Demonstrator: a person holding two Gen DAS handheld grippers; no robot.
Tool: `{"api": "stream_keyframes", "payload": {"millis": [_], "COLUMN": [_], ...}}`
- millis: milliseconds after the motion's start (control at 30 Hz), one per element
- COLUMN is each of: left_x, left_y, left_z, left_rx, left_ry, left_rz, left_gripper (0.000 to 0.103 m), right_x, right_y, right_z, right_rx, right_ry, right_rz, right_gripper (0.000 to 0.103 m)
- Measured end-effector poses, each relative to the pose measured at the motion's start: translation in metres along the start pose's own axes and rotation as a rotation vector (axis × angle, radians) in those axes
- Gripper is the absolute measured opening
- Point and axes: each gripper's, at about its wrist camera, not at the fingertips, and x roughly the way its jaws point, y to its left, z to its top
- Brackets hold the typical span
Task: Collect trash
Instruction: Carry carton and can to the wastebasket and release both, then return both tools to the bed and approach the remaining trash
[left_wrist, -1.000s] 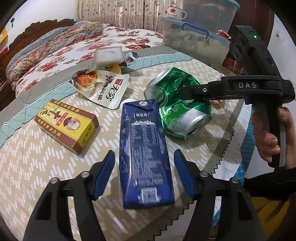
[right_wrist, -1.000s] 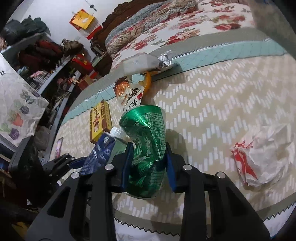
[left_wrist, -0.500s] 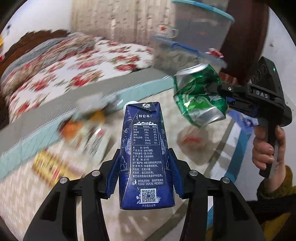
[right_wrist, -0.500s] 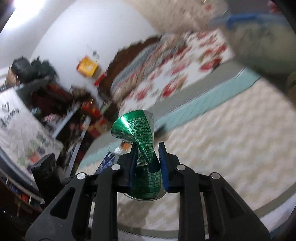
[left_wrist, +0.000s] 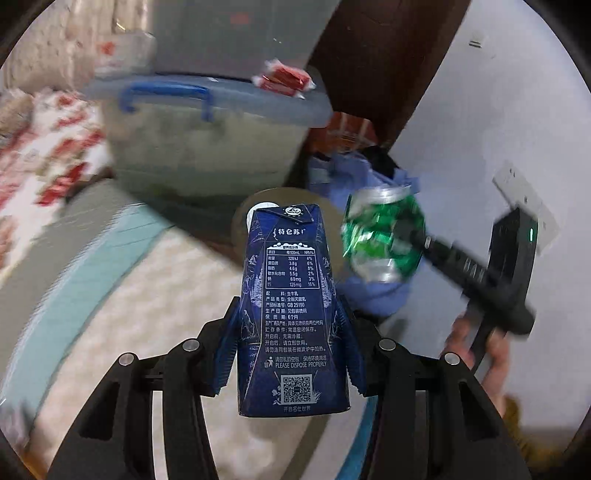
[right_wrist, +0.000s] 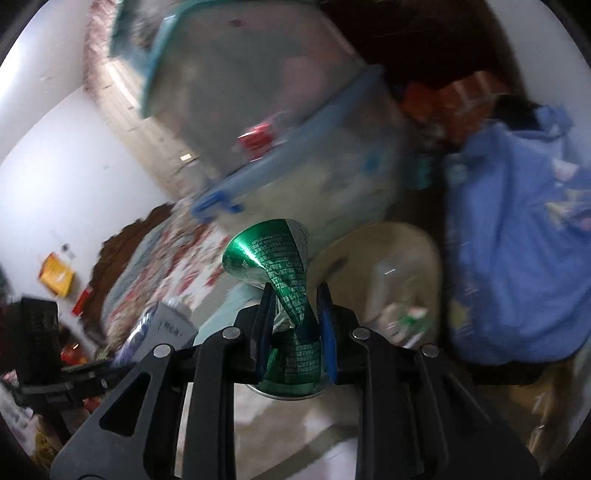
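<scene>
Two hand-held grippers are shown, each pinching one piece of trash clear of the bed. In the left wrist view, the left hand-held gripper (left_wrist: 291, 354) is closed on a dark blue milk carton (left_wrist: 291, 306), which is held upright between the blue pads (left_wrist: 225, 354), its printed nutrition panel facing the camera and its folded top pointing away from the gripper. Ahead of the carton and to its right, the right hand-held gripper (left_wrist: 402, 236) is seen from the side, gripped by a hand (left_wrist: 480, 350) at the lower right; a crushed green can (left_wrist: 382, 236) is clamped at its tip.

In the right wrist view, the right hand-held gripper (right_wrist: 295, 325) is pressed onto the same crushed green can (right_wrist: 284, 284), whose middle is squeezed flat between the pads (right_wrist: 327, 332) while its upper end flares beyond them. Its jaws have just been closing on the can. The left hand-held gripper (right_wrist: 48, 369) appears at the lower left of this view.

Beyond both grippers, a translucent storage box (left_wrist: 207, 140) with a blue handle (left_wrist: 166, 96) is seen, a red wrapper (left_wrist: 284, 79) lying on its lid. Just past the carton's top, the rim of a beige bin (left_wrist: 332, 206) is visible; in the right wrist view the beige bin (right_wrist: 388, 266) lies ahead and to the right of the can, beside a blue bag (right_wrist: 517, 240). Below the left gripper the patterned bed cover (left_wrist: 147, 295) is seen, blurred.
</scene>
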Motion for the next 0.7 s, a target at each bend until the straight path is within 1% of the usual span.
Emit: {"api": "stream_keyframes", "payload": {"millis": [67,167,233,267,300,333,367,400,467,533,633,667,700], "left_x": [0.035,0.075,0.091,0.104,0.11,0.117,0.121,0.122,0.114,0.093,0.047,0.021,0.005], "left_y": [-0.003,-0.005,-0.004,-0.004,-0.003,-0.001,-0.001,0.001,0.004,0.006,-0.001,-0.004,-0.007], "left_z": [0.024,0.042,0.049,0.052,0.053,0.055,0.057,0.058,0.059,0.053,0.042,0.032,0.024], "left_rx": [-0.037,-0.067,-0.071,-0.078,-0.087,-0.101,-0.112,-0.121,-0.148,-0.142,-0.108,-0.1,-0.092], "left_ry": [0.023,0.057,0.063,0.067,0.067,0.067,0.068,0.071,0.06,0.038,-0.023,-0.058,-0.081], "left_rz": [-0.03,-0.045,-0.037,-0.01,0.005,0.02,0.03,0.035,0.016,-0.01,-0.039,-0.063,-0.072], "left_gripper": [0.047,0.047,0.046,0.048,0.054,0.062,0.062,0.062,0.061,0.061,0.061,0.061,0.061], "right_x": [0.008,0.024,0.036,0.04,0.047,0.052,0.059,0.06,0.059,0.047,0.026,0.017,0.012], "right_y": [-0.012,-0.03,-0.042,-0.044,-0.044,-0.045,-0.046,-0.049,-0.048,-0.042,-0.031,-0.027,-0.023], "right_z": [0.004,0.007,0.01,0.01,0.011,0.011,0.012,0.011,0.012,0.012,0.006,0.0,-0.003], "right_rx": [0.008,0.024,0.026,0.025,0.025,0.024,0.024,0.029,0.051,0.055,0.049,0.059,0.066], "right_ry": [0.002,0.026,0.041,0.049,0.051,0.053,0.059,0.057,0.029,-0.004,-0.042,-0.045,-0.045], "right_rz": [-0.041,-0.075,-0.083,-0.081,-0.08,-0.082,-0.091,-0.098,-0.1,-0.069,-0.037,-0.01,0.009], "right_gripper": [0.025,0.026,0.026,0.028,0.028,0.032,0.052,0.067,0.066,0.066,0.066,0.066,0.066]}}
